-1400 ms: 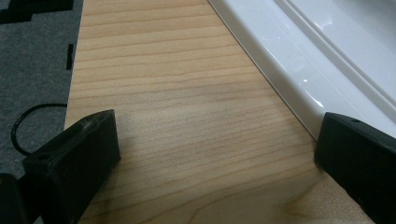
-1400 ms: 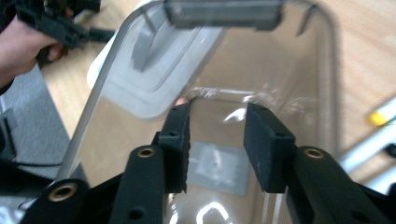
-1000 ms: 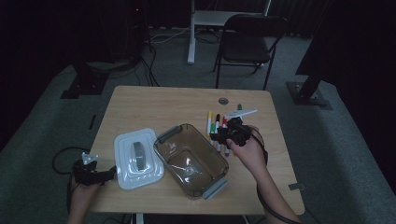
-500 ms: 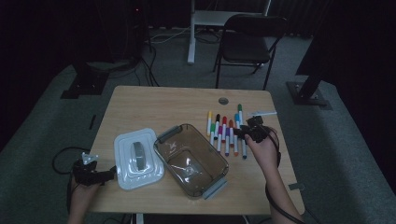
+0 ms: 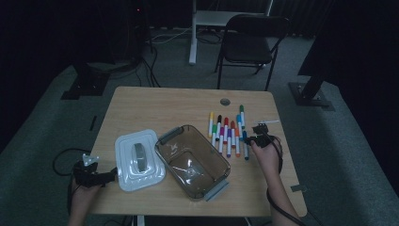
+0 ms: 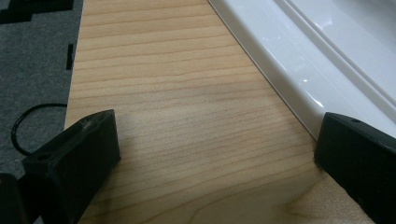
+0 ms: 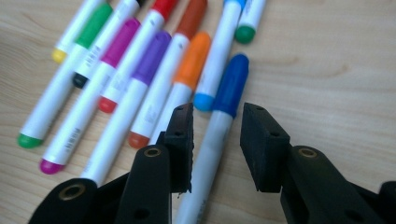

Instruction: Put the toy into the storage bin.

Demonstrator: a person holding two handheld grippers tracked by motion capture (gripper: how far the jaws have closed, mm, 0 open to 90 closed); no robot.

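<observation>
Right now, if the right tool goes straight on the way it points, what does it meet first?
Probably the dark-blue-capped marker: the right tool is open with its jaws on either side of the barrel, though its height above it is unclear.

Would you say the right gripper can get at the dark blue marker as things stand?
Probably yes: the right gripper is open with its jaws on either side of the dark blue marker. The light blue marker lies close alongside, though.
</observation>
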